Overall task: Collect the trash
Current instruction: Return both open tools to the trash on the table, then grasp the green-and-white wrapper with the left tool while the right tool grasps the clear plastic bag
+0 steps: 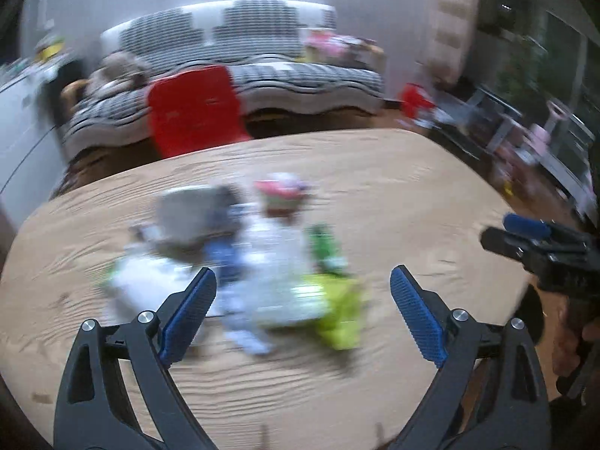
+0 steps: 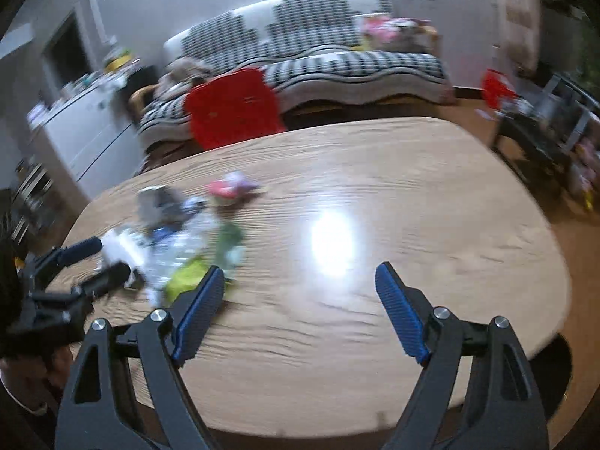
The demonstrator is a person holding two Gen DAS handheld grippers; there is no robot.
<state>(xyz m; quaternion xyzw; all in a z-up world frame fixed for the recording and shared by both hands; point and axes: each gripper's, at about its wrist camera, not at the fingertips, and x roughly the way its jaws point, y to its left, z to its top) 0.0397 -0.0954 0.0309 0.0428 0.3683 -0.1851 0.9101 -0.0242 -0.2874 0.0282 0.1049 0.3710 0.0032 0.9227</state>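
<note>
A blurred heap of trash lies on the wooden table (image 1: 412,195): a clear plastic bottle (image 1: 277,262), a yellow-green wrapper (image 1: 341,311), a green piece (image 1: 324,247), a grey bag (image 1: 191,213), white paper (image 1: 142,281) and a pink-topped cup (image 1: 283,195). My left gripper (image 1: 303,311) is open and empty, just above the near side of the heap. My right gripper (image 2: 300,311) is open and empty over bare table (image 2: 412,206), to the right of the heap (image 2: 180,247). Each gripper shows at the edge of the other's view, the right one (image 1: 525,236) and the left one (image 2: 97,262).
A red chair (image 1: 195,108) stands at the table's far edge. Behind it is a black-and-white checked sofa (image 1: 262,56). A white cabinet (image 2: 86,131) stands at the left, shelves with clutter (image 1: 525,138) at the right. A lamp glare (image 2: 332,243) shines on the tabletop.
</note>
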